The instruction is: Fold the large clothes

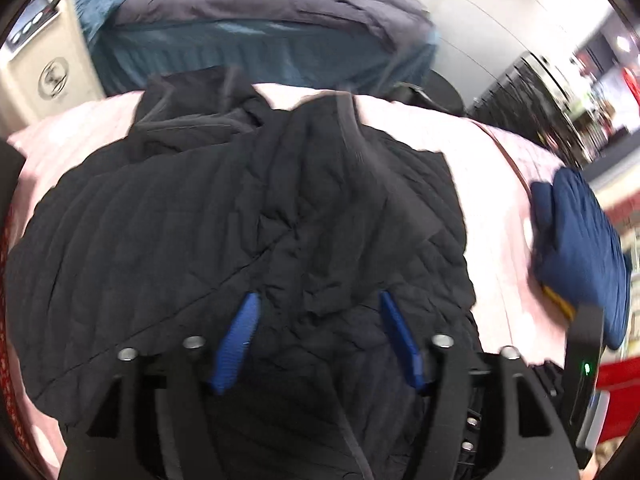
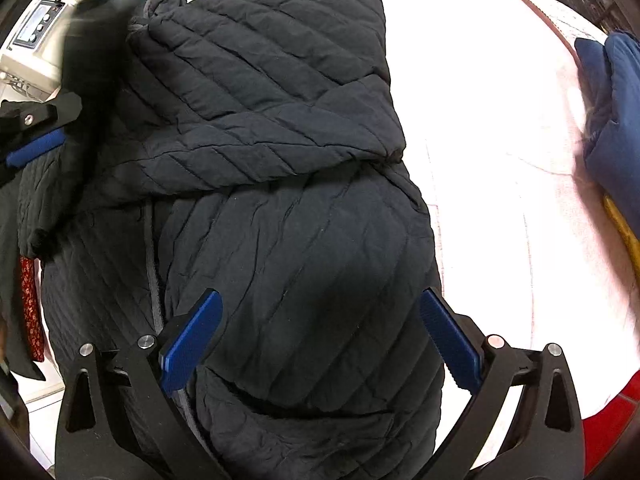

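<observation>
On pink cover (image 2: pixel 500 160): black quilted jacket (image 2: pixel 280 160), partly folded, one flap doubled across upper body.
Left gripper (image 1: pixel 318 340): jaws apart over crumpled quilting, nothing pinched between pads.
Right gripper (image 2: pixel 320 336): jaws spread wide above lower jacket, pointing down, nothing held.
Nearby: blue garment (image 1: pixel 580 248) at cover's right edge, well apart from jacket.
Handling, judged: soft, puffy, light for its bulk; shell probably slick, layers likely to slide and spring back open.
Hold, judged: pinch at hem or flap edge, through both layers, not on rounded padded middle.
Risk, judged: single-layer pinch may drag top layer and undo fold.
</observation>
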A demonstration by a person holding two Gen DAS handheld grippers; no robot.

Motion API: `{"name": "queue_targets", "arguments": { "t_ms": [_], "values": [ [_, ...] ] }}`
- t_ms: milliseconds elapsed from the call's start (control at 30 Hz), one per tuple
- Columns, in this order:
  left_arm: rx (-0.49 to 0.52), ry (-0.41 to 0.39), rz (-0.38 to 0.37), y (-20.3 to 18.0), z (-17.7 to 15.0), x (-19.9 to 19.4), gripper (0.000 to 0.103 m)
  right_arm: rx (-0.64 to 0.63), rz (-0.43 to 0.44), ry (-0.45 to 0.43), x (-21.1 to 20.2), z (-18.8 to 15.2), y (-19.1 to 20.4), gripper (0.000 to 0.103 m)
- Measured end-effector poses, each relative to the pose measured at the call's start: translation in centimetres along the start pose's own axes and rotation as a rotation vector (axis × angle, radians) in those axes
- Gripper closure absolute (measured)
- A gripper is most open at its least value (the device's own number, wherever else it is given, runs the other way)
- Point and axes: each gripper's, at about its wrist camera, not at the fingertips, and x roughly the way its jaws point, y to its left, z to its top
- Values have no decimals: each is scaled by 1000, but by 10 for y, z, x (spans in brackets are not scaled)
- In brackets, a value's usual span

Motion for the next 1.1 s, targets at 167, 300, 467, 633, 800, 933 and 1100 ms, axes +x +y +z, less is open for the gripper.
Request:
{"name": "queue_targets", "arguments": {
  "t_ms": [167,300,467,633,800,933,1100],
  "values": [
    [29,23,-26,-11,-12,2,28,-27,3,-3,-4,5,-8,5],
    [-8,35,-53,5,-34,-8,23,-48,2,-16,-9,8,-15,5],
    [-52,65,19,37,-79,-16,22,-63,33,-41,-17,17,-19,5],
    [-216,73,84,89,-119,-30,22,-142,52,-168,-49,32,1,5],
    [-335,24,159,129,-127,-45,22,-360,49,-299,-81,49,49,5],
    [-332,-49,198,138,-102,-54,22,-512,41,-332,-84,58,96,5],
    [-277,-34,252,144,-66,-31,17,-575,-9,-281,-54,62,119,5]
  ]
}}
